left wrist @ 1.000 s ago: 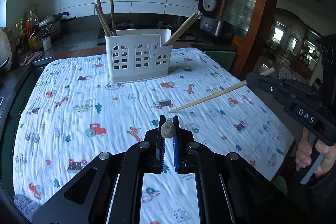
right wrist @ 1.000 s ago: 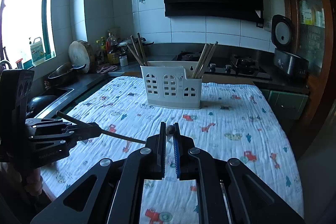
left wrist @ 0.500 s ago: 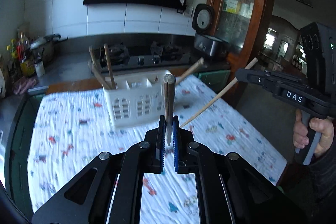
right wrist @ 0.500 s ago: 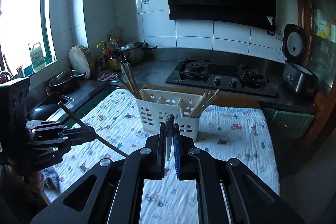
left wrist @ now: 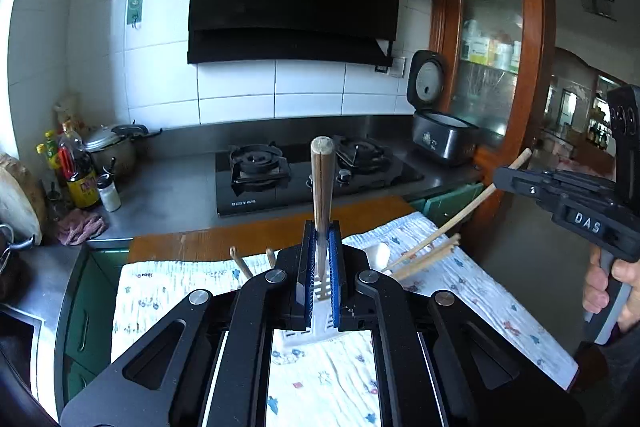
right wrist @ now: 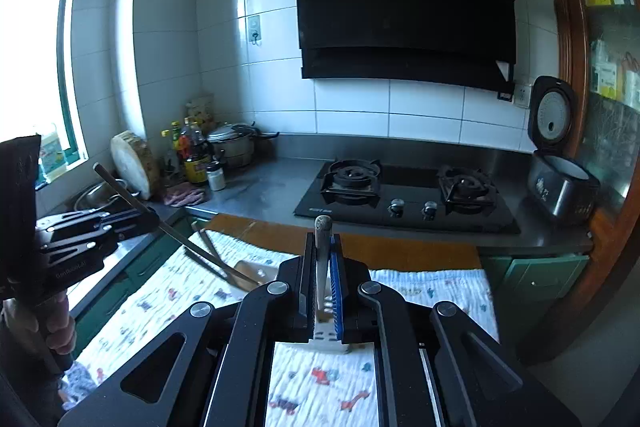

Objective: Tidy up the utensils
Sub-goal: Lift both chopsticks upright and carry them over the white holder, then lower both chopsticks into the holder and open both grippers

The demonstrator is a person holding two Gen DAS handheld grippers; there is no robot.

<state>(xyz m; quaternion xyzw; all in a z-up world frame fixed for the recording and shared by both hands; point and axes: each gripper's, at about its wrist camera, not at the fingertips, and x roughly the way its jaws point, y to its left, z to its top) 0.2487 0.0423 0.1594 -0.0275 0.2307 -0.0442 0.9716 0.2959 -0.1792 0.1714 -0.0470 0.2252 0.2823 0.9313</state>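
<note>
Both hand-held grippers, left (left wrist: 320, 263) and right (right wrist: 323, 279), are each clamped on one chopstick (left wrist: 322, 195), high above the desk's far edge. Either stick could slip or miss the white holder (left wrist: 378, 253), which the jaws mostly hide; its compartments cannot be made out.

The way down to the white holder (left wrist: 320, 311) is being narrowed by chopsticks (left wrist: 424, 255) leaning out of its compartments, while the patterned cloth (right wrist: 432, 291) beside it is being left open.
</note>
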